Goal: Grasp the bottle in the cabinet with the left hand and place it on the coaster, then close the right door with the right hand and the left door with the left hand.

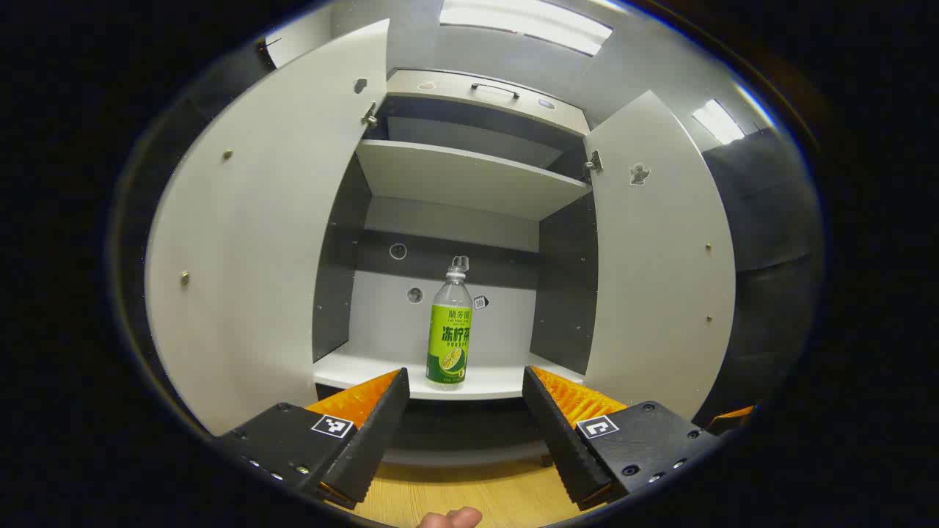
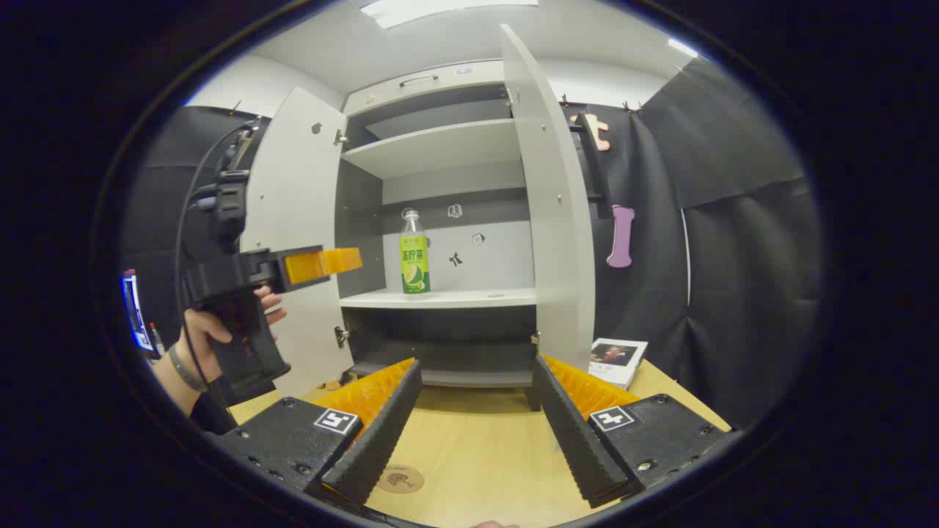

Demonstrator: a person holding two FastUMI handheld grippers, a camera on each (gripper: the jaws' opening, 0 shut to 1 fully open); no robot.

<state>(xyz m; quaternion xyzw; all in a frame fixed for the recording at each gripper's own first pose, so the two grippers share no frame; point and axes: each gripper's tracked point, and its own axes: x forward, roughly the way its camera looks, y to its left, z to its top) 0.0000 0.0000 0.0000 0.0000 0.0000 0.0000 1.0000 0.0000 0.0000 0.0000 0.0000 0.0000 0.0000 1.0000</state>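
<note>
Between the fingers of the left gripper [image 1: 466, 389], in the left gripper view, stands the bottle [image 1: 449, 326]. The jaws are wide apart and hold nothing; they are short of the bottle and do not touch it. The bottle is upright on the lower shelf [image 1: 381, 370] of the cabinet [image 1: 469, 176], near the front edge, with a green label and a clear cap. Both doors are open: the left door [image 1: 271, 235] swings out on one side and the right door [image 1: 656, 257] on the other. Above the bottle there is a second shelf.

On the right gripper [image 2: 477, 400] the jaws are also wide apart and empty, above the wooden table [image 2: 477, 447]. The round coaster [image 2: 400, 479] lies flat on the table just beside one finger, well apart from the bottle. Farther off in the right gripper view, a hand [image 2: 209, 326] holds the left gripper in front of the left door, pointing toward the cabinet. A book [image 2: 616, 359] lies on the table beside the right door.
</note>
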